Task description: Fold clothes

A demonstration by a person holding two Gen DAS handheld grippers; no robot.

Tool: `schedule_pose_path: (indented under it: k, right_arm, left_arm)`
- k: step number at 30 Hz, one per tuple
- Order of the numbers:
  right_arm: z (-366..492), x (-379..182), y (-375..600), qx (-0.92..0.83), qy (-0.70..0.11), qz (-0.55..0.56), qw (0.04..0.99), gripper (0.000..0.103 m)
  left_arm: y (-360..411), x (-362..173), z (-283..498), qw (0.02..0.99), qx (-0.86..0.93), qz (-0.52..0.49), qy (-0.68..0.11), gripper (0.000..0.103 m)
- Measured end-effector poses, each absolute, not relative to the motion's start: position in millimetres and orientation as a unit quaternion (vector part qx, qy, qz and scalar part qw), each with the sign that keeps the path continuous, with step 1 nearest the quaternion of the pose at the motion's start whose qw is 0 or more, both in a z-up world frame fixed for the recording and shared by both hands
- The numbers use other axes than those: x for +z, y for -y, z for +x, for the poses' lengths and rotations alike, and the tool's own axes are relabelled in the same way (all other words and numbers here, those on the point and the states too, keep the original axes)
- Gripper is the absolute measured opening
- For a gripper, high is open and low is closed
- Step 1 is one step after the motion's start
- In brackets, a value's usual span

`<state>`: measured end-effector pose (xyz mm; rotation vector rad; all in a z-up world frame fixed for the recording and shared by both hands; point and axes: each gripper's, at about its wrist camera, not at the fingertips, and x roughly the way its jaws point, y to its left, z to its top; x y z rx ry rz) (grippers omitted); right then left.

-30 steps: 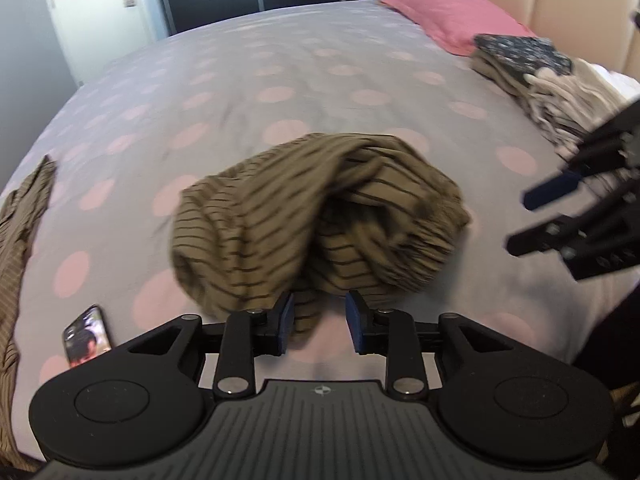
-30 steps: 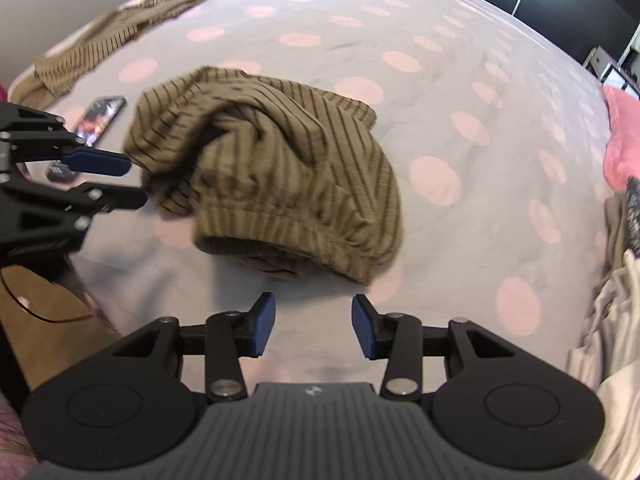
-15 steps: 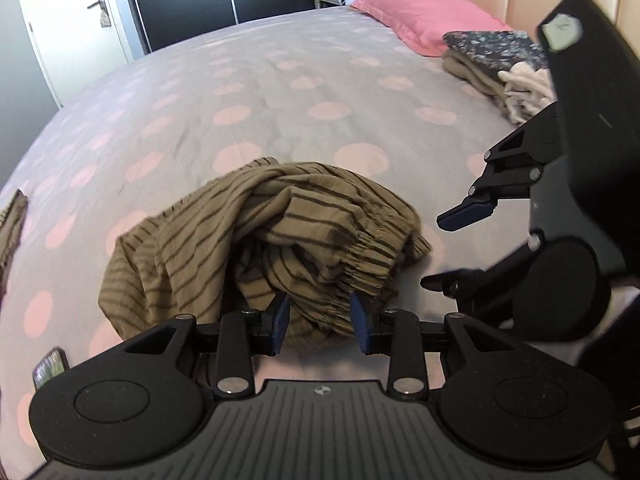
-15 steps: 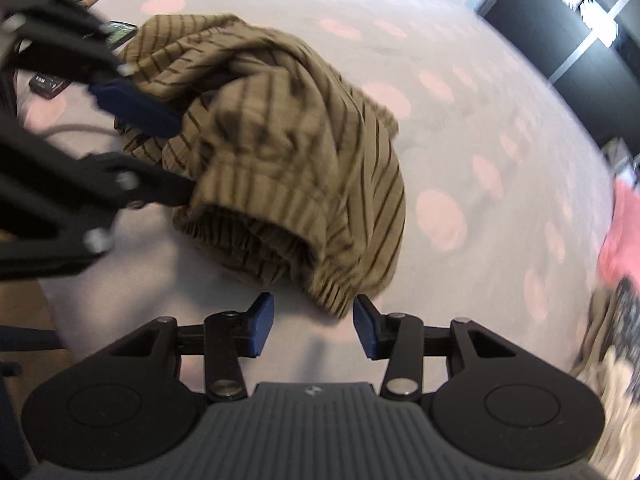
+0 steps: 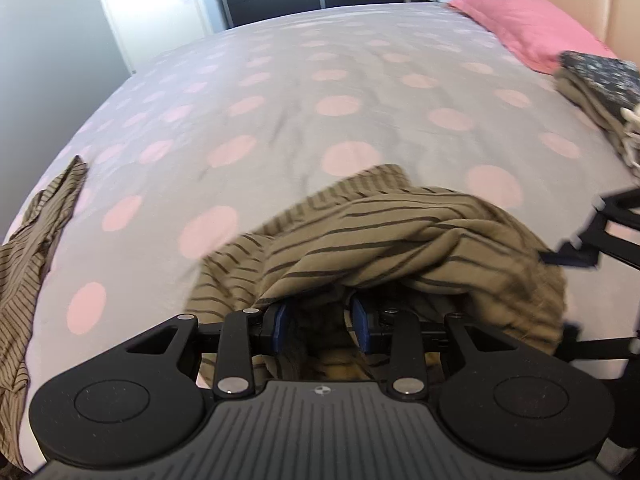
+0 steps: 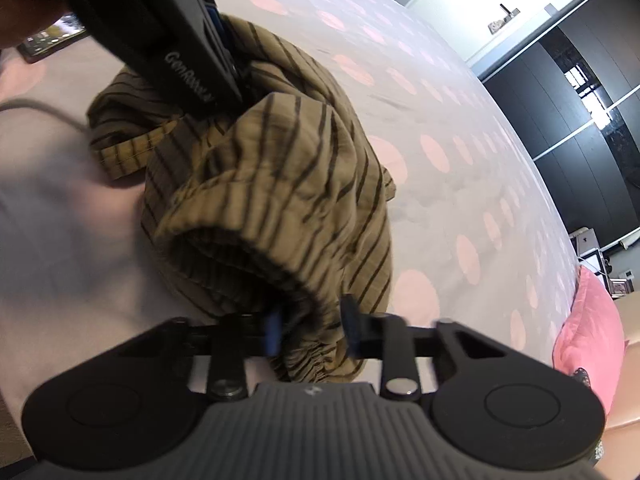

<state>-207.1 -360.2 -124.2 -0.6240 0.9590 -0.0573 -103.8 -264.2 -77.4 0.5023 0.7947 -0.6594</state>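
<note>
1. The striped olive garment (image 5: pixel 400 236) lies bunched on the dotted bedspread (image 5: pixel 280 92), near its front edge.
2. The right gripper (image 6: pixel 310 330) has just been closing; its elastic waistband (image 6: pixel 256 256) sits between the narrowed jaws, but whether the pads press it I cannot tell.
3. The left gripper (image 5: pixel 320 322) is pushed into the folds, jaws apart, cloth between them.
4. A second striped garment (image 5: pixel 24 264) lies at nine o'clock, a folded stack (image 5: pixel 600 84) at two, a pink pillow (image 5: pixel 528 24) at one.
5. Bare bedspread spreads toward twelve.
</note>
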Motion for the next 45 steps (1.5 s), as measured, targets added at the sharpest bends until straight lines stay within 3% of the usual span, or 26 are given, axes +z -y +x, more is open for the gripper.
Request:
schedule_pose_path:
  k: [14,19,27,31,34,45]
  right_arm:
    - [-189,-122,386,-0.087,-0.434,-0.258,0.859,0.024]
    - [-205,-122,391,-0.07,-0.433,-0.258,0.861,0.035]
    - [-231,-128,378,-0.049,-0.437,-0.276,0.855,0.043]
    - [-236,-139,372,-0.041,-0.448,-0.287,0.846,0.044]
    - [-233,-146,372,-0.04,-0.455,-0.286,0.842,0.047]
    - [-221,-177,366,-0.059,-0.448,-0.331,0.828,0.045]
  left_arm:
    - [250,-68,-57,0.855,-0.281,0.205,-0.385,0.031]
    - [248,-64,-73,0.858,-0.288,0.222,-0.363,0.031]
    - [232,-42,-99,0.859,-0.309,0.23,-0.338,0.031]
    - [228,-39,-109,0.836,-0.347,0.22,-0.364,0.031]
    - [227,-39,-120,0.814,-0.385,0.207,-0.382,0.042]
    - [240,-67,-129,0.783,-0.4,0.206,-0.429,0.043]
